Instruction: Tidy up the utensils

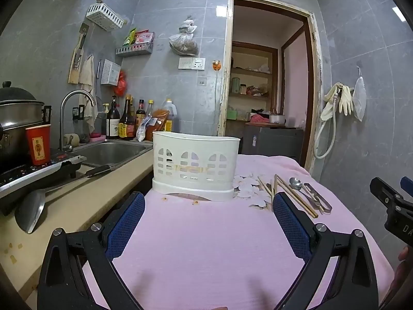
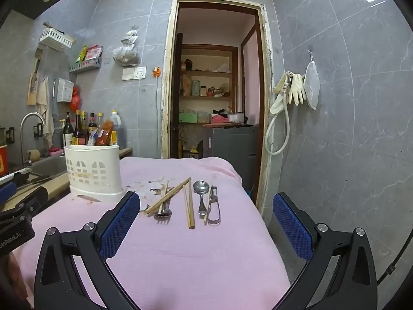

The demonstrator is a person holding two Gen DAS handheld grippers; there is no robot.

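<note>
Pink cloth (image 2: 180, 245) covers the tabletop in both views, with a pale flower print near its far middle. In the left wrist view, the left claw (image 1: 209, 222) fills the lower part of the frame, its blue-padded fingers (image 1: 126, 222) spread wide with nothing between them, hovering over bare cloth. Straight ahead, at the centre of that frame, stands a white slotted utensil holder (image 1: 195, 166), upright on the cloth. To its right, at the middle right of the frame, lie the utensils, partly hidden behind the claw's right finger.

In the right wrist view, the right claw (image 2: 206, 222) is likewise spread wide and holds nothing. Beyond it, at the centre of the frame, the utensils lie side by side on the cloth: a pair of wooden chopsticks (image 2: 169, 196) lying slantwise across a metal fork (image 2: 163, 213), a second pair of chopsticks (image 2: 189, 206) just to the right, then a metal spoon (image 2: 201, 192) with its bowl pointing away, and a metal peeler (image 2: 214, 206) at the right end. The utensil holder (image 2: 93, 173) sits at the middle left of this frame, near the utensils but apart from them.

At the far left of the left wrist view, a steel sink (image 1: 113, 152) and faucet (image 1: 74, 111) are set into a beige counter, with a red paper cup (image 1: 38, 144) close by.
</note>
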